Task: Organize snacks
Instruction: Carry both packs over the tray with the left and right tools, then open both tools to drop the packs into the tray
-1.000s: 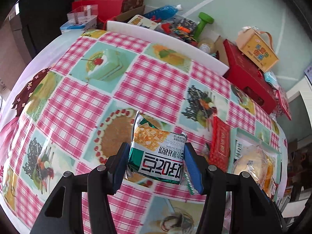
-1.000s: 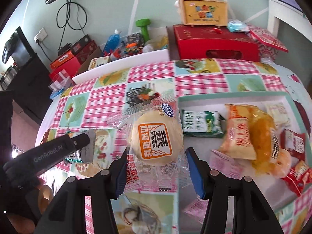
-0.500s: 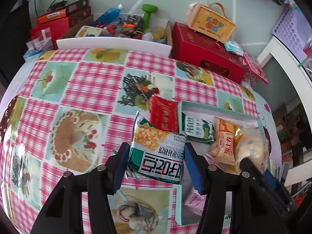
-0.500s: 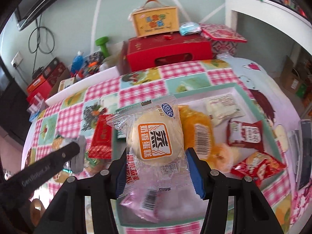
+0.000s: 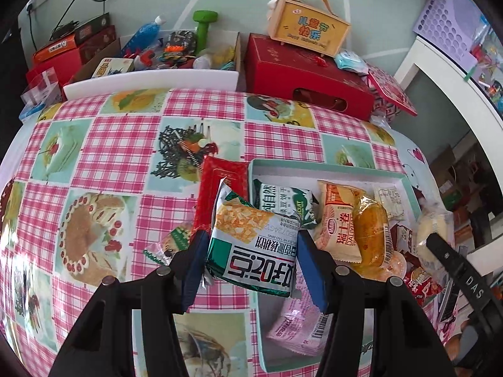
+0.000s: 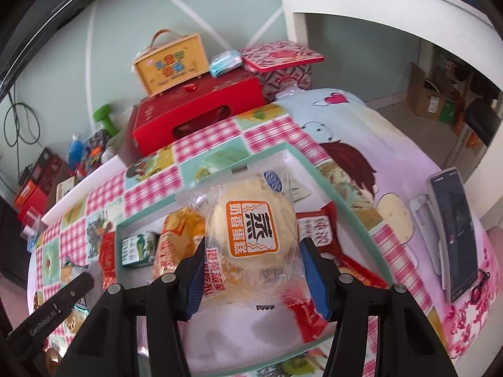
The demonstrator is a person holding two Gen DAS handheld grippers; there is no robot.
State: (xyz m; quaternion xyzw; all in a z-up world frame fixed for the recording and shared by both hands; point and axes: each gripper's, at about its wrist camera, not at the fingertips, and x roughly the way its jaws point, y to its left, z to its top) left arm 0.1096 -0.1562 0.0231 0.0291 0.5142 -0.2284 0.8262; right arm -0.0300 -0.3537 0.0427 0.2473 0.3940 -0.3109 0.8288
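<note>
My left gripper is shut on a green-and-white biscuit packet, held above the left edge of the mint-rimmed tray. Several snacks lie in that tray: a green packet, an orange cake packet and a pink packet. A red packet rests on the cloth just left of the tray. My right gripper is shut on a round steamed cake in clear wrap, hanging over the middle of the tray. The right gripper's finger shows at the left wrist view's right edge.
A pink checked tablecloth covers the table. Behind it stand a red gift box, a yellow carry box and a carton of clutter. A phone lies on the cloth right of the tray. A small green-wrapped sweet lies by my left finger.
Both grippers have swung to the right over the table with their packets. The tray has come under each of them; the steamed cake has passed from the tray's left side to its middle.
</note>
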